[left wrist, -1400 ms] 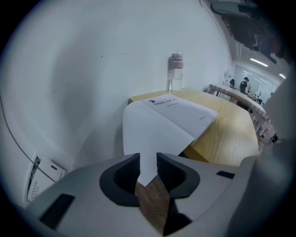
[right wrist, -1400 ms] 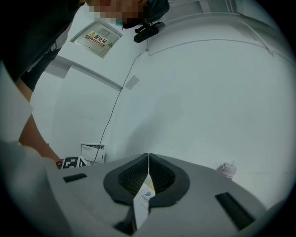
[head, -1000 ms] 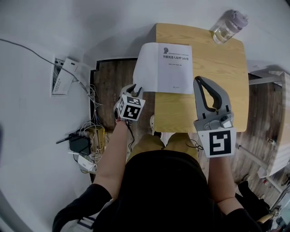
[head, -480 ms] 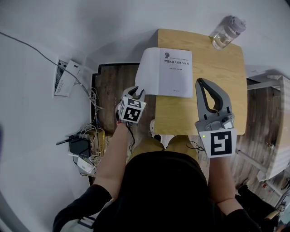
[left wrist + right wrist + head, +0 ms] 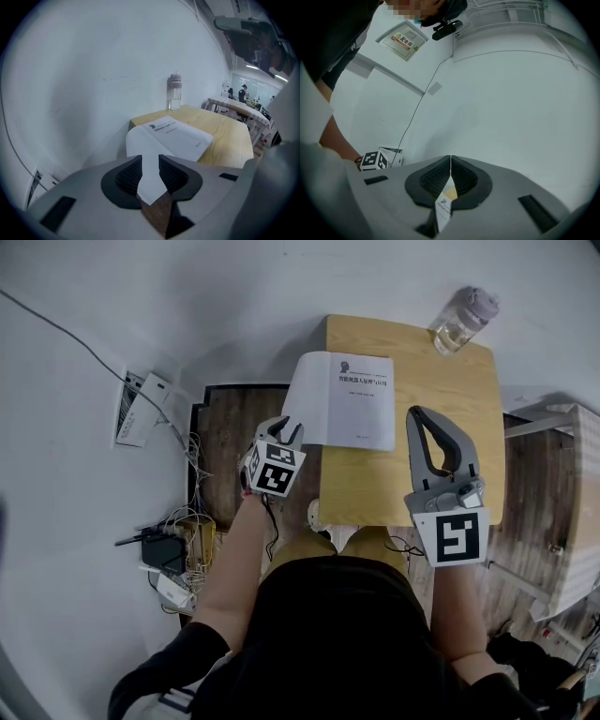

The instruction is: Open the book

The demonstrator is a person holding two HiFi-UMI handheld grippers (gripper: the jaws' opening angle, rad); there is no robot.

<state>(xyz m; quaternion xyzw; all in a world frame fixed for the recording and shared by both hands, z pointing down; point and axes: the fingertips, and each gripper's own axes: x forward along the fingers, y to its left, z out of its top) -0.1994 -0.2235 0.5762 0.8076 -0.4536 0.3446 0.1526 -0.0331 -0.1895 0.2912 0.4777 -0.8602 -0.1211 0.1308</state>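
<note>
On the cover: dark title lines and a small emblem, too small to read
Wall sign (image 5: pixel 404 40): yellow warning triangle, characters unclear
Surface: small light wooden surface (image 5: pixel 441 371); clear plastic bottle with lilac cap (image 5: pixel 461 320) at its far right corner
Room: pale wall, dark plank floor (image 5: pixel 234 427), tangled cables (image 5: pixel 173 540)
Book: white rectangular paperback book (image 5: pixel 347 399), closed and flat on the surface's left part, its left edge overhanging the surface
Left hand-held gripper (image 5: pixel 150 161): jaws apart, empty, beside the surface
Right hand-held gripper (image 5: pixel 450 161): jaws together, empty, just right of the book
</note>
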